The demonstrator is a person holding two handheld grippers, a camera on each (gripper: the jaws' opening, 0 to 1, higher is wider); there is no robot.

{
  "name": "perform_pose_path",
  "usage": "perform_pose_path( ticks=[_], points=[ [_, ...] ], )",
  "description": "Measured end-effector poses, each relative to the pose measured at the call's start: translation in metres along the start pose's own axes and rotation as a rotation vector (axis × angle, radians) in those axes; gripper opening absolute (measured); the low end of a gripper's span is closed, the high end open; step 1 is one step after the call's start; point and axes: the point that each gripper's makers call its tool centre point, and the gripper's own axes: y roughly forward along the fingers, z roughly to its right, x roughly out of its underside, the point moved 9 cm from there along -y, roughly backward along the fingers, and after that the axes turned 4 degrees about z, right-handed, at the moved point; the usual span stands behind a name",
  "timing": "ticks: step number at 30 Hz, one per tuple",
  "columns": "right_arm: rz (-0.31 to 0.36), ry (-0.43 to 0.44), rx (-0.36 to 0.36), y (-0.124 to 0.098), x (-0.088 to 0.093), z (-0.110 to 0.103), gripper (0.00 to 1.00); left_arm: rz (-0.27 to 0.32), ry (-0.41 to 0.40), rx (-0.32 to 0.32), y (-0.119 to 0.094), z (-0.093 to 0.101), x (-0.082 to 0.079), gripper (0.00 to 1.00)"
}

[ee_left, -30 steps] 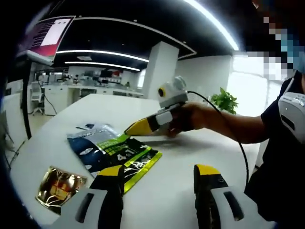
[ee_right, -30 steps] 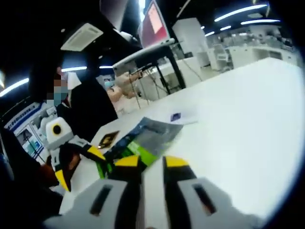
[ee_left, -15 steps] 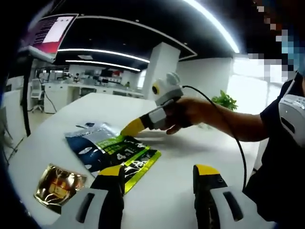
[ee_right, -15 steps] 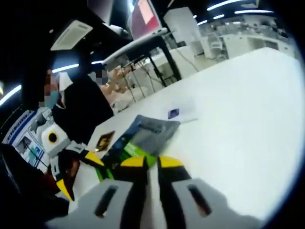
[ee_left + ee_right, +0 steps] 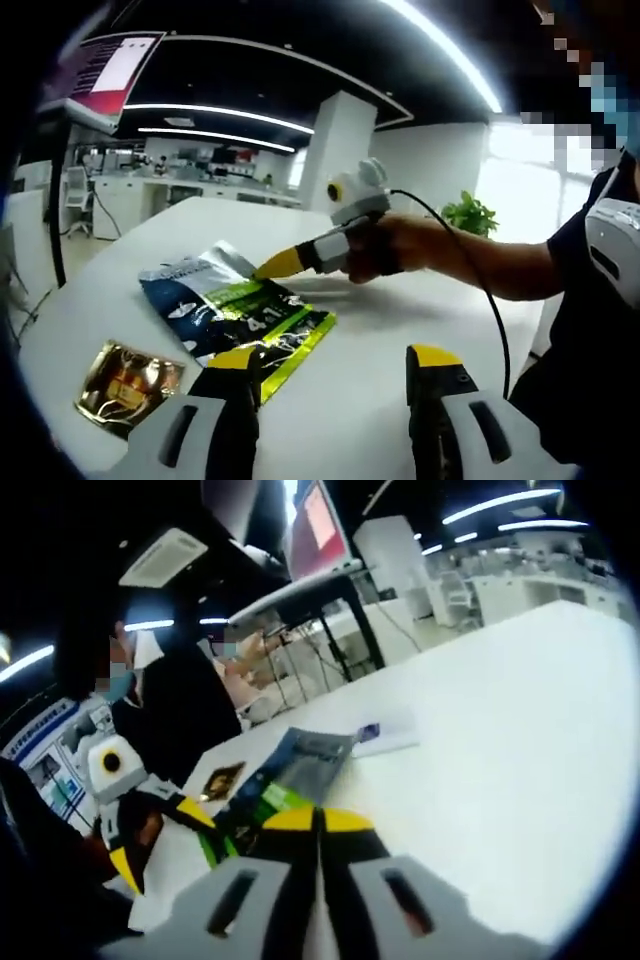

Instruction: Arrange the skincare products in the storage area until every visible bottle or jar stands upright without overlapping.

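— See the right gripper [image 5: 268,266]? Its yellow jaws look pressed together on the far edge of that grey-blue pouch [image 5: 195,290], and that edge is tilted up off the counter [image 5: 400,320]

— From its own camera the right gripper [image 5: 318,820] has no gap between the tips, so yes, clamped on the pouch [image 5: 305,755]. And the left one?

— The left gripper [image 5: 330,360] hovers low over the counter, jaws wide apart, nothing between them. The green sachet [image 5: 275,330] lies just ahead of it, partly under the grey-blue pouch, and the gold sachet [image 5: 128,385] sits apart, nearer the counter's edge

— No bottles or jars that I can spot, only flat packets

— Same here. If the aim is no overlap, I'd say lift slowly and slide the top pouch clear toward open counter, maybe pinning the green one with the left gripper so it doesn't drag along. A thin foil edge could slip out of a pinch that shallow
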Motion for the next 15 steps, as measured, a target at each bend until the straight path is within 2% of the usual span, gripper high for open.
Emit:
perform_pose_path(
  ticks=[4,8,10,13,15],
  points=[
    [0.038,-0.043,-0.009,-0.005,-0.003,-0.005,0.00,0.069,-0.027,-0.025,-0.007,-0.005,-0.010,0.58],
    [0.065,-0.094,-0.009,-0.009,-0.005,-0.010,0.00,0.129,-0.076,-0.096,-0.014,-0.018,-0.019,0.58],
    [0.077,-0.111,-0.012,-0.013,-0.007,-0.013,0.00,0.150,-0.120,-0.122,-0.017,-0.024,-0.020,0.56],
    [0.085,-0.132,-0.013,-0.012,-0.009,-0.013,0.00,0.195,-0.218,-0.164,-0.021,-0.034,-0.023,0.48],
    [0.090,-0.147,-0.014,-0.015,-0.009,-0.016,0.00,0.222,-0.263,-0.169,-0.021,-0.037,-0.026,0.47]
  ],
)
